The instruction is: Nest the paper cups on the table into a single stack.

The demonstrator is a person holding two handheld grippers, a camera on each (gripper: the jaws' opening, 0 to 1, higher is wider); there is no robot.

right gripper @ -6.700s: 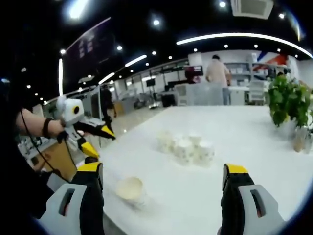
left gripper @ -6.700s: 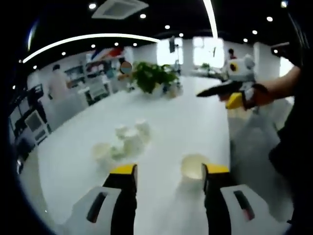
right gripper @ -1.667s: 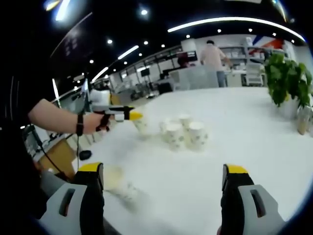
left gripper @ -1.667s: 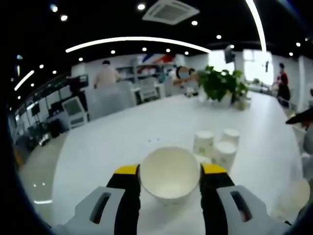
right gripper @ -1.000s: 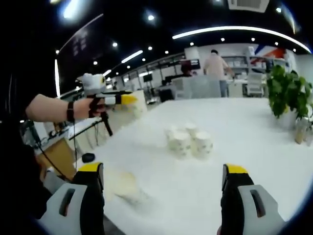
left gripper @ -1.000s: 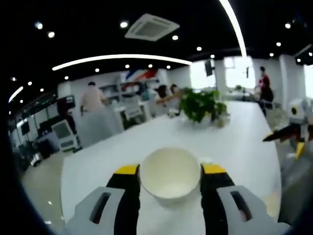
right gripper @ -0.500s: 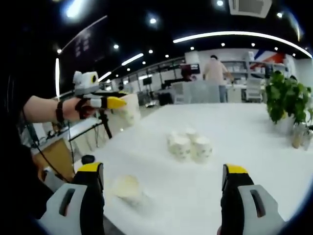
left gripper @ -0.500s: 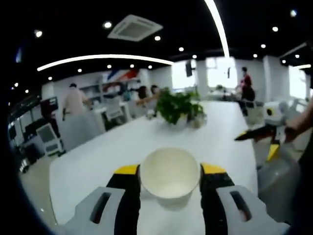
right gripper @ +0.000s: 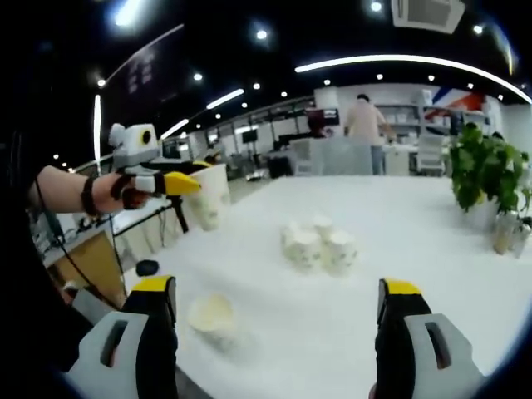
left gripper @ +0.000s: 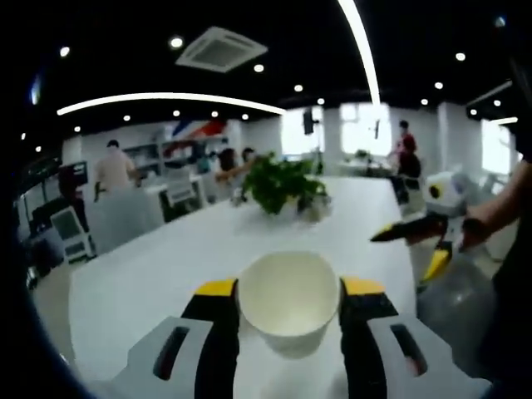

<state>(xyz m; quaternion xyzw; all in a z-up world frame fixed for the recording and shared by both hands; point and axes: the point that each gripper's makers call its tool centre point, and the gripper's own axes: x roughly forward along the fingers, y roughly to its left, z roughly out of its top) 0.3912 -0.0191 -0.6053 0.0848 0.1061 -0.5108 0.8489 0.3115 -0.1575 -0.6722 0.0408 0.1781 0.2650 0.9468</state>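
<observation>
A white paper cup sits mouth-up between the yellow-tipped jaws of my left gripper, which is shut on it and holds it above the white table. In the right gripper view that same left gripper appears at the left with the held cup in the air. My right gripper stands open over the table, nothing between its jaws. A loose paper cup rests near its left jaw. A cluster of several upside-down cups stands farther ahead. The right gripper enters the left gripper view from the right.
A potted green plant stands at the table's far end, seen also as the plant at the right. People stand among desks beyond the table. A person's forearm reaches in from the left.
My left gripper has lifted the cup off the table and swung away from the cluster toward the plant side. The right gripper stays open and near still.
</observation>
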